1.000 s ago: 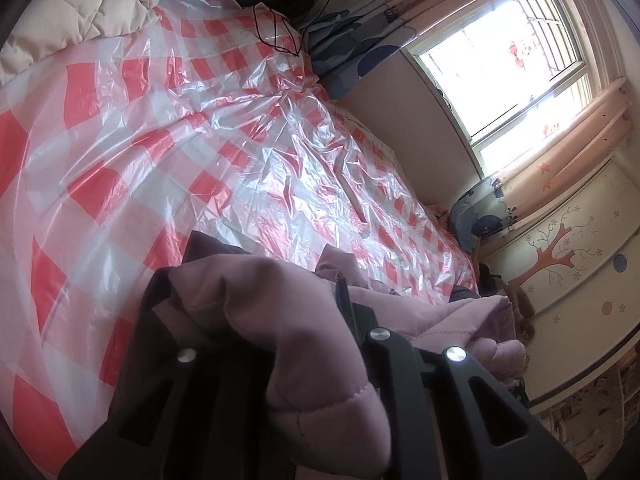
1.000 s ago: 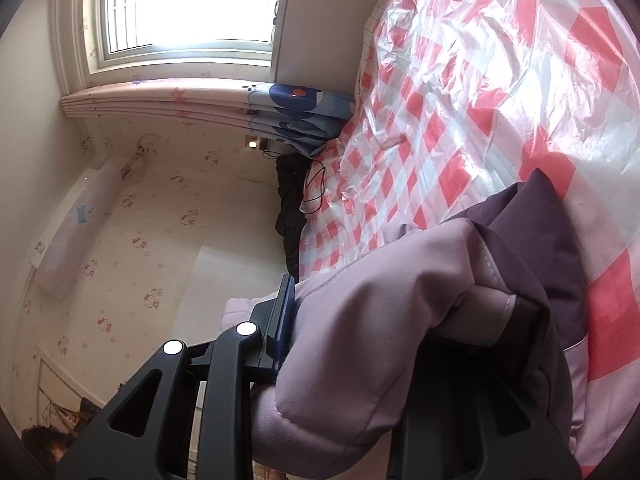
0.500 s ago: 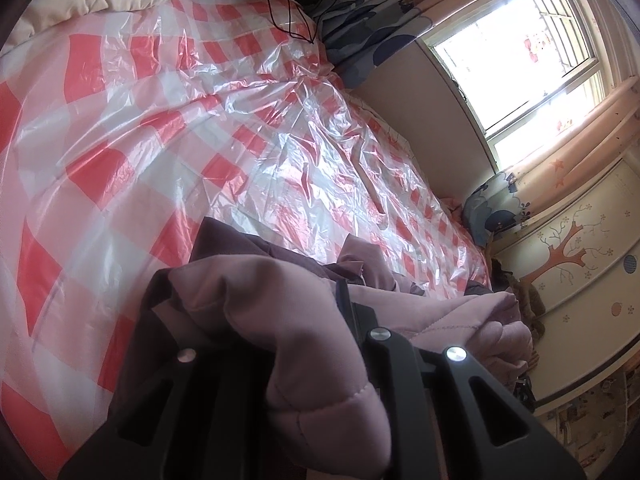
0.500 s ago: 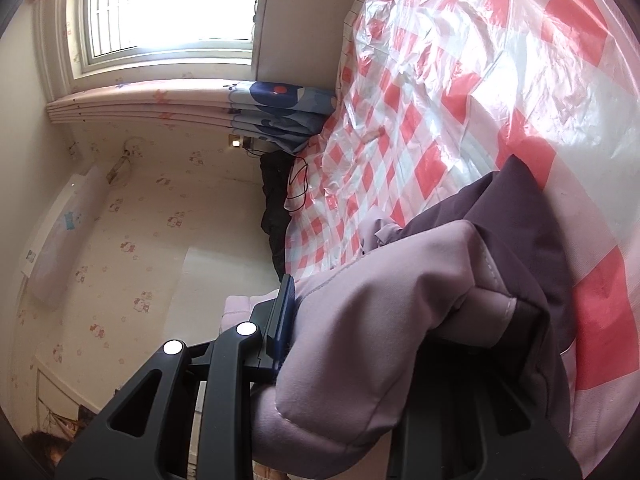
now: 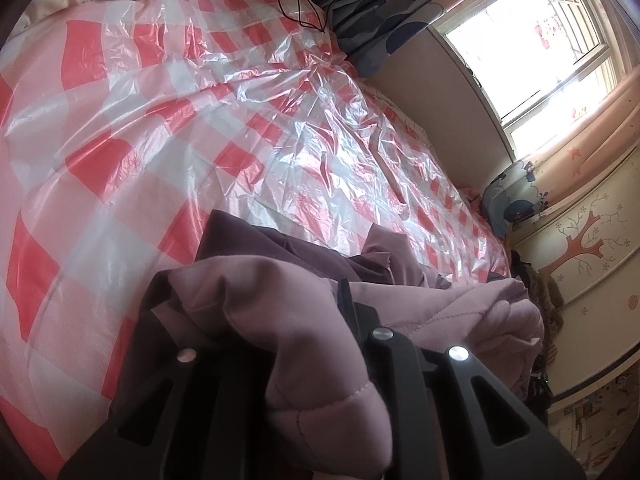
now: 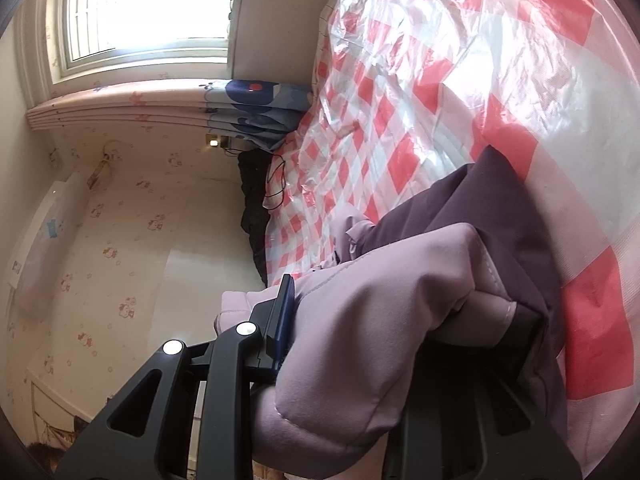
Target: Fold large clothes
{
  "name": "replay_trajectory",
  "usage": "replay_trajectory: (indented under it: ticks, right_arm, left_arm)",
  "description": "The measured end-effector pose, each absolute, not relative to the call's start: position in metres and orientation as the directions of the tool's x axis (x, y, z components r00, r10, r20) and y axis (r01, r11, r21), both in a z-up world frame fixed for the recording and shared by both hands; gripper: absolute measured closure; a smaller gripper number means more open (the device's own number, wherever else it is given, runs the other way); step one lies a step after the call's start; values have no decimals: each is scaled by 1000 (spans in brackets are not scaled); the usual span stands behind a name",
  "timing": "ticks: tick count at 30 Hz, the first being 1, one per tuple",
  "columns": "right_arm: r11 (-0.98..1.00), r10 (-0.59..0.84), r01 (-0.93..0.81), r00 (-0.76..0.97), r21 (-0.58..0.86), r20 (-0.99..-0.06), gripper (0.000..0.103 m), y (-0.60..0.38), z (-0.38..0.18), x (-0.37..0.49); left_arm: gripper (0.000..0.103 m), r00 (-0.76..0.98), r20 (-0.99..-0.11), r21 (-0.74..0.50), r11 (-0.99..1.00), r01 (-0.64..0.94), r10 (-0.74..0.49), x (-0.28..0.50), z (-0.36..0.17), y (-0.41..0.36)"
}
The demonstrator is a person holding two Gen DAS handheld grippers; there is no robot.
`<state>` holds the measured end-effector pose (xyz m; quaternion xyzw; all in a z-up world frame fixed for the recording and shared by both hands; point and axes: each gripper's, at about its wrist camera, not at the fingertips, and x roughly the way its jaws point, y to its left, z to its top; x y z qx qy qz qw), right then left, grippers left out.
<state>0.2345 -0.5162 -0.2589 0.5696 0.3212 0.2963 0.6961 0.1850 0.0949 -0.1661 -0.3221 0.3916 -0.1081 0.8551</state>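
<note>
Left wrist view, left gripper (image 5: 256,304) clamped on lilac padded jacket (image 5: 460,312), right gripper (image 6: 384,308) likewise pinching it, garment bunched over red-checked plastic sheet (image 5: 200,120), apparently a bed.

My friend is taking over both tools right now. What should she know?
Left tool: shut on the lilac padded jacket, fabric bunched between its fingers.
Right tool: shut on another part of the same jacket.
The jacket's dark purple lining shows; its far part lies on the red-and-white checked plastic sheet covering the bed.
Done: jacket gripped at two spots, partly on the bed.
Left: no neat fold shows yet; lay it flat, then fold it.
</note>
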Motion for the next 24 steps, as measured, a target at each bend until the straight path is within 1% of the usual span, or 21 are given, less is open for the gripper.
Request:
replay_trajectory:
  ticks: [12, 17, 20, 22, 23, 24]
  right_arm:
    - [181, 780, 10, 607, 983, -150, 76, -514, -271, 245]
    - [178, 782, 15, 605, 984, -150, 76, -514, -275, 247]
    - [154, 790, 23, 597, 988, -137, 76, -514, -278, 248]
    - [145, 794, 22, 594, 989, -130, 73, -515, -276, 249]
    - [138, 796, 13, 593, 990, -118, 67, -515, -273, 249]
    - [128, 799, 5, 592, 992, -106, 58, -516, -270, 249]
  left_arm:
    - [85, 656, -635, -599, 796, -86, -408, 191, -176, 90]
    - [85, 650, -654, -570, 817, -87, -387, 192, -179, 86]
    - [85, 645, -658, -572, 815, -92, -389, 194, -179, 86]
    - [85, 641, -652, -590, 802, -93, -405, 194, -176, 89]
    - [85, 638, -641, -616, 782, -96, -427, 195, -173, 93]
    - [84, 637, -633, -633, 768, -97, -441, 195, -171, 96]
